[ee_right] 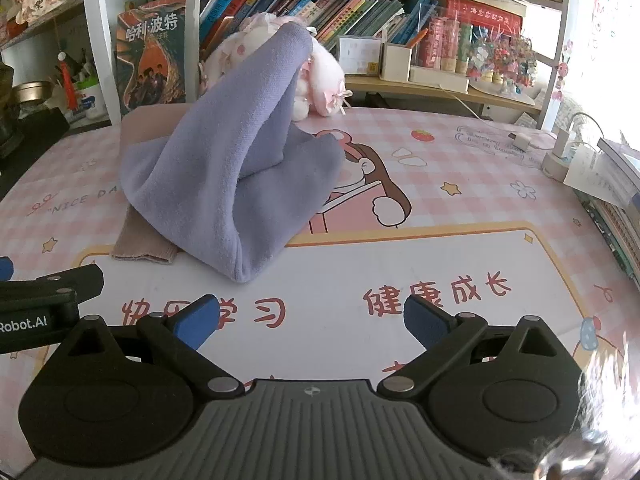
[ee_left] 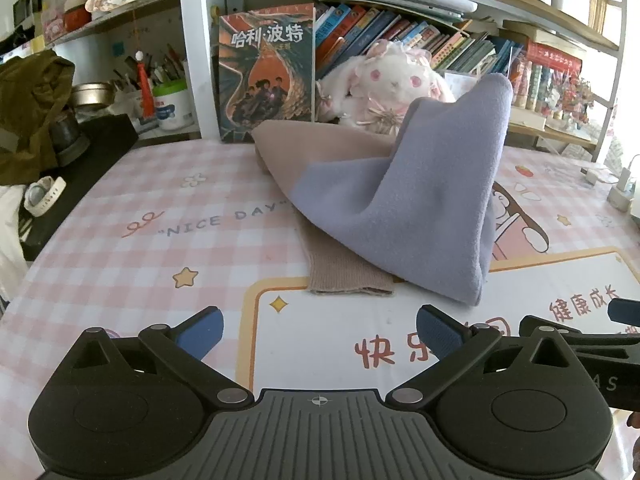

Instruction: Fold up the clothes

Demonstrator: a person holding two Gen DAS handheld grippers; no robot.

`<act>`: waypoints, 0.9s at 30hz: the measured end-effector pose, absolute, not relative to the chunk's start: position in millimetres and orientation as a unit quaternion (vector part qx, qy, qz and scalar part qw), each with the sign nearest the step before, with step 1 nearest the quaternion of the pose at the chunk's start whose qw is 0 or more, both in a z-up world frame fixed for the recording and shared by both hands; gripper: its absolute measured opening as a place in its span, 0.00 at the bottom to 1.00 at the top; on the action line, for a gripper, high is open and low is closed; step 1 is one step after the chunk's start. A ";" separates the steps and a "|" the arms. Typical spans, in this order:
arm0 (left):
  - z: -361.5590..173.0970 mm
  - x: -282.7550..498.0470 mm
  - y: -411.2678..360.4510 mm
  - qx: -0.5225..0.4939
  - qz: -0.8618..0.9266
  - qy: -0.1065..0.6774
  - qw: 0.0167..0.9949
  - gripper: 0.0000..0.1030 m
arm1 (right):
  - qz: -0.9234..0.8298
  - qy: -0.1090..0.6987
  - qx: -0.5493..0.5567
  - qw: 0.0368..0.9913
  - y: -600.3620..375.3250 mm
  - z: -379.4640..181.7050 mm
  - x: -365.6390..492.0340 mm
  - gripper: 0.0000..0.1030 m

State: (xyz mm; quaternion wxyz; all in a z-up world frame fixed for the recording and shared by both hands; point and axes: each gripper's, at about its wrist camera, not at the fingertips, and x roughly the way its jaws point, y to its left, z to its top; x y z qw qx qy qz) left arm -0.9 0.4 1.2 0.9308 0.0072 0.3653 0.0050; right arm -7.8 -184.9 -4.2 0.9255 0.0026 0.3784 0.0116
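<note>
Two grippers, both empty. Left gripper (ee_left: 319,332): jaws spread to full width, nothing between them, hovering over the printed desk mat (ee_left: 160,240) short of the clothes. Right gripper (ee_right: 308,322): jaws likewise fully apart, holding nothing, just beside the left.

One lilac garment (ee_left: 412,200), heaped in a tall peak at mid-desk, unfolded, leaning toward the plush rabbit (ee_left: 384,80) and the bookshelf (ee_left: 400,32) behind. One beige knit garment (ee_left: 344,272) lying partly beneath it, ribbed hem nearest the grippers.

Step in hand, by judgement: approach, before any grasp. Next move likely calls for pinching the lilac piece's near corners and spreading it flat.
</note>
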 end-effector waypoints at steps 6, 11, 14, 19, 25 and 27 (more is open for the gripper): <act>1.6 -1.4 0.9 0.006 0.004 0.367 0.930 1.00 | 0.009 0.378 0.002 0.926 -188.7 -3.7 -8.3 0.96; -1.5 0.2 1.2 0.005 0.004 0.367 0.930 1.00 | 0.008 0.378 0.002 0.926 -180.3 -3.6 -8.2 0.96; -1.9 0.3 1.1 0.004 0.004 0.367 0.930 1.00 | 0.010 0.378 0.003 0.926 -184.2 -5.7 -7.1 0.96; -1.8 0.5 0.8 0.004 0.005 0.367 0.930 1.00 | 0.010 0.379 0.004 0.925 -183.1 -5.7 -7.9 0.96; -2.0 1.0 1.0 0.004 0.004 0.368 0.930 1.00 | 0.010 0.381 0.002 0.925 -182.6 -5.7 -6.8 0.96; -2.0 1.1 1.0 0.003 0.004 0.368 0.930 1.00 | 0.010 0.382 0.002 0.924 -182.5 -5.7 -5.9 0.96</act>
